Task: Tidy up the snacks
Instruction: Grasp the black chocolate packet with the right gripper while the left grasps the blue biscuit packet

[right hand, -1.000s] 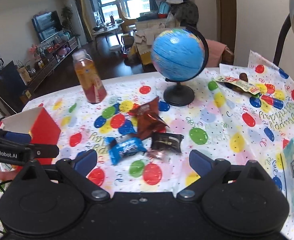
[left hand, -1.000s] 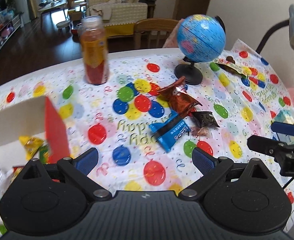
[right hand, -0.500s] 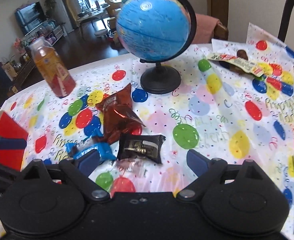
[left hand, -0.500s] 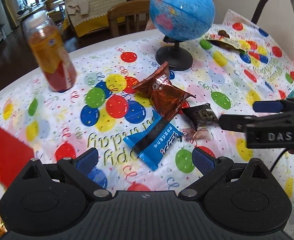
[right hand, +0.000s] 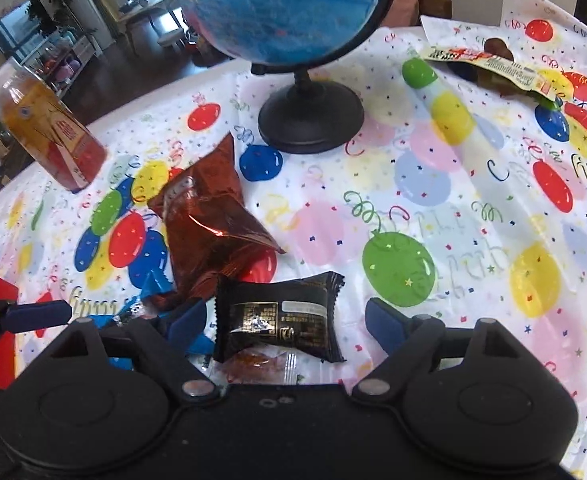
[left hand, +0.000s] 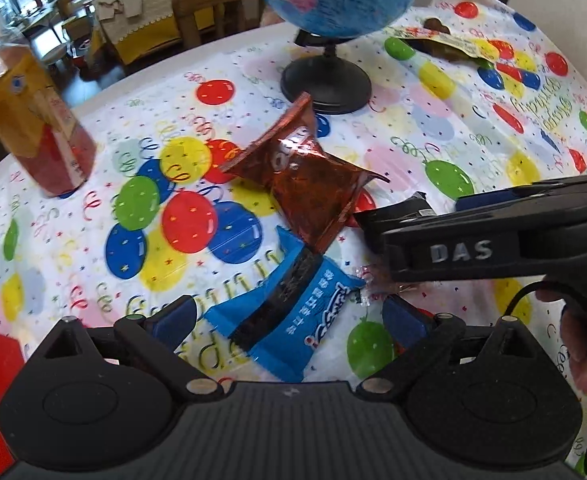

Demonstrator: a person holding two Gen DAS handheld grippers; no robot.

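The globe point(right hand: 281, 4) stands on the balloon-print bench point(right hand: 473, 216), with a juice bottle point(right hand: 47, 132) well off to its left. In front of its base lie the red-brown snack bag point(right hand: 209, 224), then the blue packet point(left hand: 289, 312) between the left gripper point(left hand: 289, 320)'s spread jaws. Nearest lies the black packet point(right hand: 281, 316); the right gripper point(right hand: 285, 322)'s jaws are closing around it without touching

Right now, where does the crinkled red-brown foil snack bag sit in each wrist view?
Left wrist: red-brown foil snack bag just above picture centre, above the blue wrapper.
Right wrist: the bag left of centre, above the black packet.
Shared landmark: globe's round black base.
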